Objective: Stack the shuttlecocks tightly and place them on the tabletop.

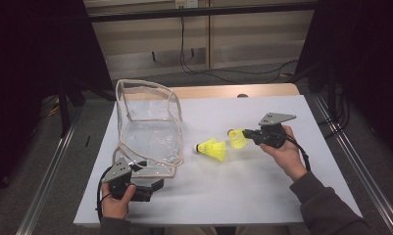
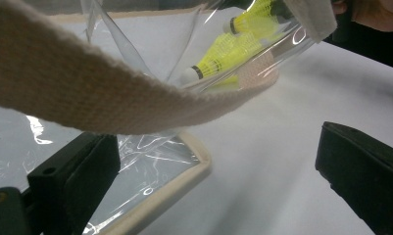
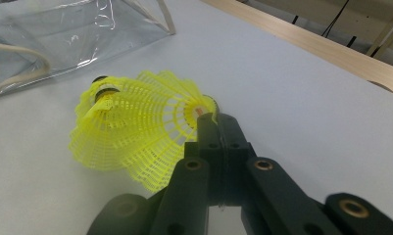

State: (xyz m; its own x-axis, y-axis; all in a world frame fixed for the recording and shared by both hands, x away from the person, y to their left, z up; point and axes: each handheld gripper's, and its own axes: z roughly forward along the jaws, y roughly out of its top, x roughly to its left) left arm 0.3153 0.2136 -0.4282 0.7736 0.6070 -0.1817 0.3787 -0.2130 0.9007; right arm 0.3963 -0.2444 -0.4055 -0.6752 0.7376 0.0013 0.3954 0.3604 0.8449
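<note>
Right tongs pinching yellow shuttlecock's skirt rim, second shuttlecock just beyond

Overhead view; two close jaw-level views

Two yellow shuttlecocks with mesh skirts are near the middle of the white bench. One shuttlecock is off the surface, its skirt rim pinched between closed black jaws, its cork tip pointing left in the high view. The other shuttlecock lies on its side just beside it, black-banded white tip toward the clear bag, which stands open with cream trim.
</note>
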